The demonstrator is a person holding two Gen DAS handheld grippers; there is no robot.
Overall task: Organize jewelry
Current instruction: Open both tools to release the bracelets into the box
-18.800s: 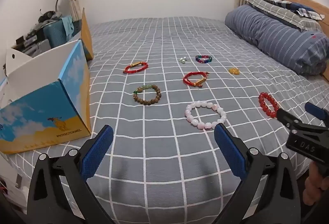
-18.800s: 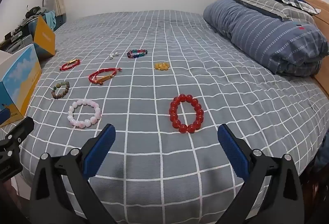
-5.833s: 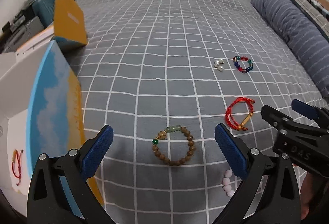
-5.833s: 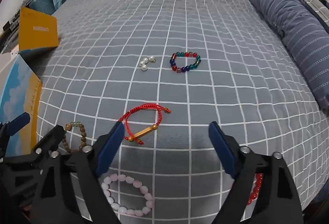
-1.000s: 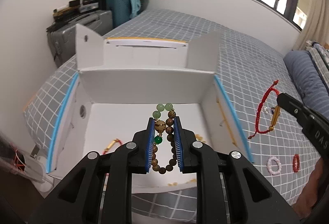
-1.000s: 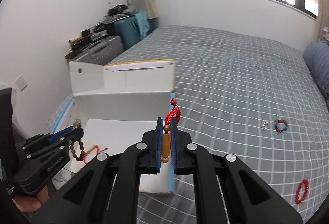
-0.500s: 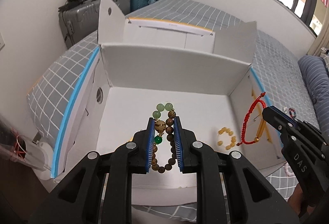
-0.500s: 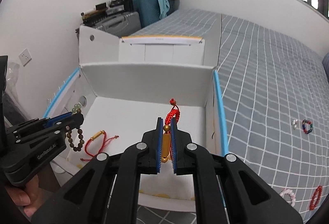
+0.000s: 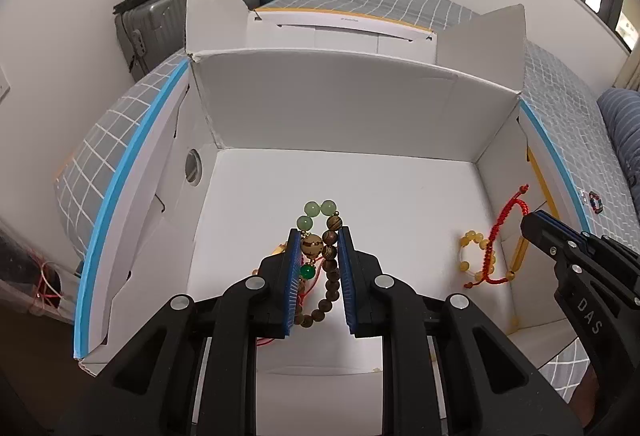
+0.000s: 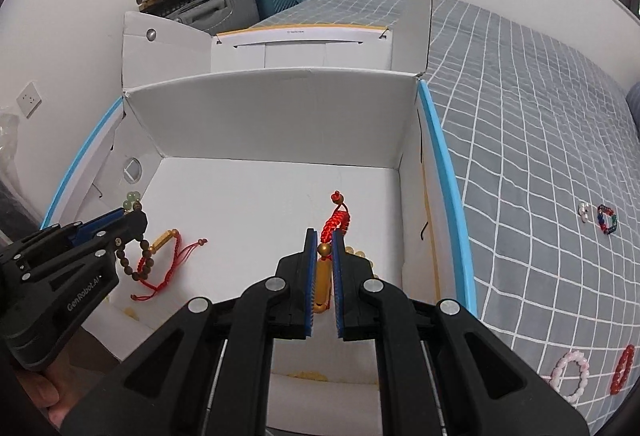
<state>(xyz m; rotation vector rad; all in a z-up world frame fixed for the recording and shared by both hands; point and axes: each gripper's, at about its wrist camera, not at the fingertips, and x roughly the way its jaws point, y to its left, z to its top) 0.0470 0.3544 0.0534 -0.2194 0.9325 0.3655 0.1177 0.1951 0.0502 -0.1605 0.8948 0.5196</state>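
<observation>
My left gripper (image 9: 319, 236) is shut on a brown wooden bead bracelet (image 9: 329, 272) with green beads and holds it over the floor of an open white cardboard box (image 9: 332, 91). My right gripper (image 10: 323, 236) is shut on a red cord bracelet (image 10: 338, 218) with a gold tube, also above the box floor (image 10: 272, 195). In the left wrist view the red cord bracelet (image 9: 500, 232) hangs from the right gripper (image 9: 532, 220). A second red cord bracelet (image 10: 168, 252) and a yellow bead bracelet (image 9: 474, 252) lie in the box.
The box stands at the edge of a grey checked bed (image 10: 520, 115). On the bed lie a multicoloured bead bracelet (image 10: 607, 219), pearl earrings (image 10: 584, 211), a pink bead bracelet (image 10: 570, 376) and a red bead bracelet (image 10: 624, 368). Suitcases (image 9: 176, 19) stand beyond the box.
Both grippers have moved lower and further into the box, each still holding its bracelet. The left gripper's jaws look slightly wider apart than before.
</observation>
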